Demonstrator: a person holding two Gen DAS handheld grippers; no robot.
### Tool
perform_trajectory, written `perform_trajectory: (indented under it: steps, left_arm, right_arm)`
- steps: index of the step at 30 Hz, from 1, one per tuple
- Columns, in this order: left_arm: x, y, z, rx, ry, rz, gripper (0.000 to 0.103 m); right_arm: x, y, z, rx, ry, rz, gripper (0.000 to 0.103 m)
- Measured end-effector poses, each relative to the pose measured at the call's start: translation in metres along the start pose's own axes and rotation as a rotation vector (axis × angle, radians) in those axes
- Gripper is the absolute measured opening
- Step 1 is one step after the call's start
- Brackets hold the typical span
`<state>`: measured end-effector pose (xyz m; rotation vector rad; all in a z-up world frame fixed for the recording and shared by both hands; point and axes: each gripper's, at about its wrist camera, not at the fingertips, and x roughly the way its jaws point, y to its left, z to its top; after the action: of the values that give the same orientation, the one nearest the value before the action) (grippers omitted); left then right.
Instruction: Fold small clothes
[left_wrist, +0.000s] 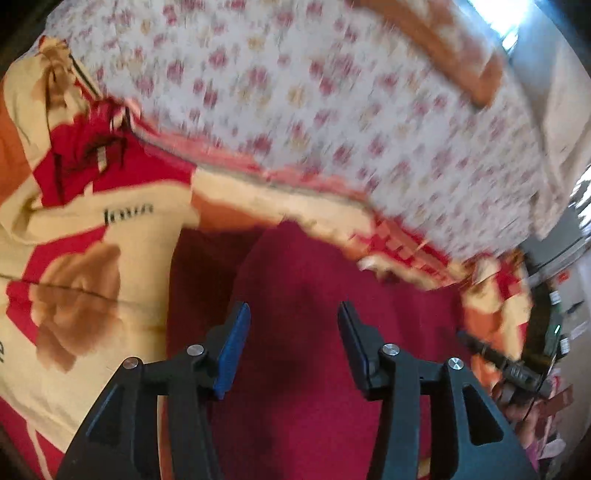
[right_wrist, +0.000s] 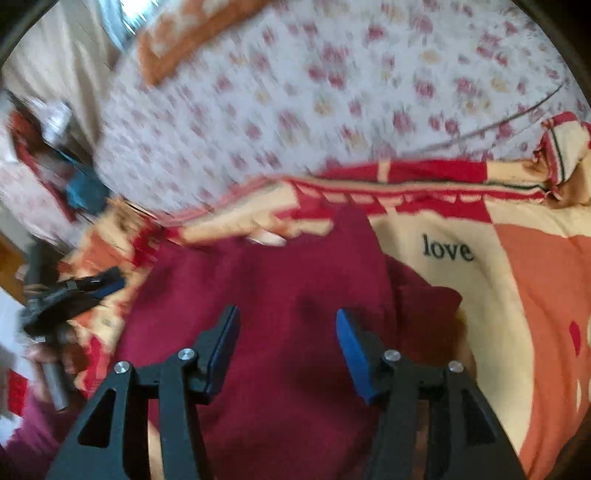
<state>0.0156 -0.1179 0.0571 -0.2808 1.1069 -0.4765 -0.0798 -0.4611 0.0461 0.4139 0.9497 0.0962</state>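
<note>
A bed fills most of both views, spread with a cream, red and orange blanket (right_wrist: 517, 280) printed with large roses and the word "love". Behind it lies a white bedspread (left_wrist: 332, 110) with small pink and yellow flowers (blurred in both views), and an orange-patterned pillow (left_wrist: 443, 48) rests on it near the far edge. Beyond the bed a pale curtain (right_wrist: 62, 62) hangs beside a window (left_wrist: 513, 18) that lets in bright daylight.
</note>
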Motion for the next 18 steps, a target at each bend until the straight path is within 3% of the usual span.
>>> perform_trajectory:
  steps: [3, 6, 9, 11, 18]
  left_arm:
    - [0.021, 0.012, -0.001, -0.012, 0.033, 0.074, 0.027]
    - [0.019, 0.025, 0.001, -0.052, 0.061, 0.027, 0.027]
    - [0.003, 0.024, 0.001, -0.026, 0.029, 0.019, 0.027]
    - [-0.007, 0.023, 0.002, 0.004, 0.01, 0.016, 0.027]
    - [0.004, 0.02, 0.011, 0.004, 0.037, -0.012, 0.027]
  right_arm:
    - [0.022, -0.015, 0.009, 0.018, -0.021, -0.088, 0.049]
    - [0.018, -0.018, 0.012, 0.037, -0.022, -0.081, 0.049]
    - [-0.002, -0.011, 0.01, 0.012, -0.043, -0.073, 0.054]
    - [-0.019, -0.01, 0.008, 0.005, -0.072, -0.077, 0.063]
    - [-0.021, -0.023, 0.01, 0.017, -0.053, -0.126, 0.067]
